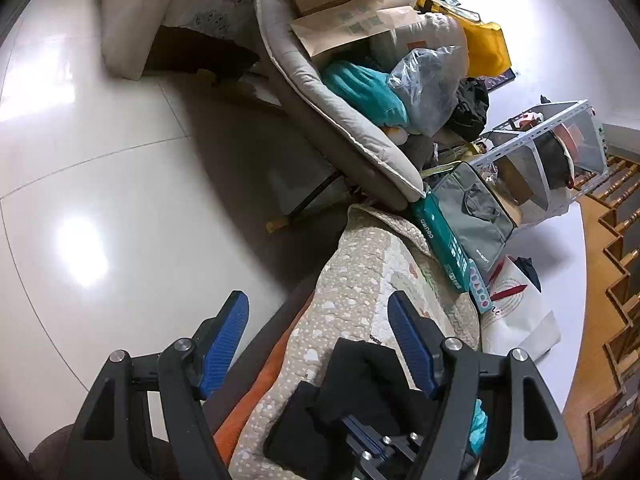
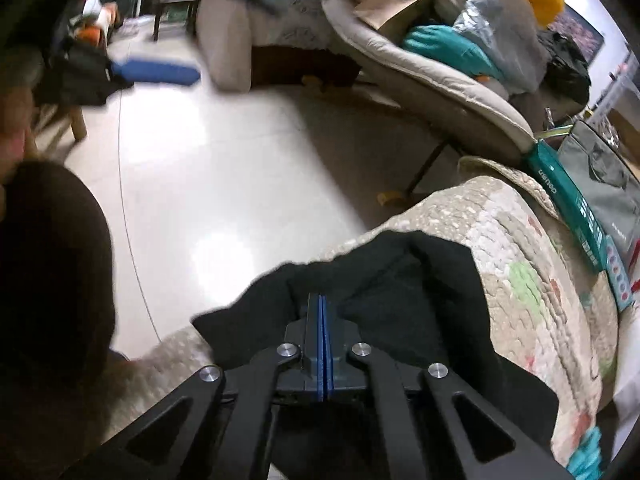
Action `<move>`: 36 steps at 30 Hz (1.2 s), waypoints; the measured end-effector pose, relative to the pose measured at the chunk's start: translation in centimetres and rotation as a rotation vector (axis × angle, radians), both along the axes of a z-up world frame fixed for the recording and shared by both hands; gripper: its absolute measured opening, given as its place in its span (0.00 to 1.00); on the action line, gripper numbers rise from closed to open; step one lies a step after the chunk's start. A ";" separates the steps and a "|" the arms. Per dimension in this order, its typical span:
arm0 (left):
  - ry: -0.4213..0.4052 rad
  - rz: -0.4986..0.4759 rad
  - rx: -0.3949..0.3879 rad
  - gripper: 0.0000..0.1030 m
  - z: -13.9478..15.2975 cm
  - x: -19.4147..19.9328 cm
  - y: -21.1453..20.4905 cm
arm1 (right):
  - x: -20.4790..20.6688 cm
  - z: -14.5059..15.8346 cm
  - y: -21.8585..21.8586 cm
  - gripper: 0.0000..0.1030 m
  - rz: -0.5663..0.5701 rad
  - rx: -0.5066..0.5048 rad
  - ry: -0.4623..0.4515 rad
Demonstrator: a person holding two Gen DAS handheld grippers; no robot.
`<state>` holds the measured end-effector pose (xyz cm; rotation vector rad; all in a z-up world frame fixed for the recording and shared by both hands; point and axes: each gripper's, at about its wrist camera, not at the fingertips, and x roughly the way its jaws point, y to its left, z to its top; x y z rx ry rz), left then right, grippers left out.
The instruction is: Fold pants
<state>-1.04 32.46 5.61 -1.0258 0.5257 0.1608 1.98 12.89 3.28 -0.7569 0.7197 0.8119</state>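
Pants (image 2: 400, 300): you are looking at black, soft, limp cloth bunching on the quilt (image 2: 520, 240).
Right gripper (image 2: 322, 300): you are pinching a pants fold, pads pressed together.
Left gripper (image 1: 320, 344): you are holding it spread, empty, above the quilt's near end.
Hold: you are best taking an edge; middles will sag.

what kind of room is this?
Probably a lived-in home living room: a padded lounge chair piled with boxes and bags, a quilt-covered seat holding the black pants, and a glossy tiled floor.
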 end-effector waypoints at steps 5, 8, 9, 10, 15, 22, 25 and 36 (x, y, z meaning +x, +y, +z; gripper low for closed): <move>0.012 -0.011 0.006 0.69 0.0 0.5 -0.3 | -3.1 0.6 0.7 0.01 0.068 0.078 0.137; 0.023 -0.003 0.002 0.69 -0.1 0.3 -0.1 | -4.3 0.0 1.1 0.01 0.089 0.087 0.184; 0.029 0.001 0.002 0.69 -0.1 0.2 -0.1 | -4.5 0.1 0.9 0.01 0.087 0.094 0.166; 0.031 0.003 0.002 0.69 -0.1 0.1 -0.1 | -4.3 0.5 0.5 0.01 0.075 0.118 0.153; 0.032 0.006 0.003 0.69 0.0 0.0 0.0 | -1.4 3.1 -4.7 0.83 -0.093 0.241 0.054; 0.009 -0.016 -0.001 0.70 0.0 0.3 -0.4 | -3.3 0.9 -3.9 0.71 0.006 0.041 -0.168; -0.003 -0.017 -0.013 0.70 -0.1 0.1 -0.1 | -4.6 -0.2 -1.0 0.70 0.090 -0.016 -0.272; -0.029 0.007 -0.083 0.70 -0.8 -0.7 1.5 | -0.2 -4.0 1.9 0.08 0.034 -0.139 -0.240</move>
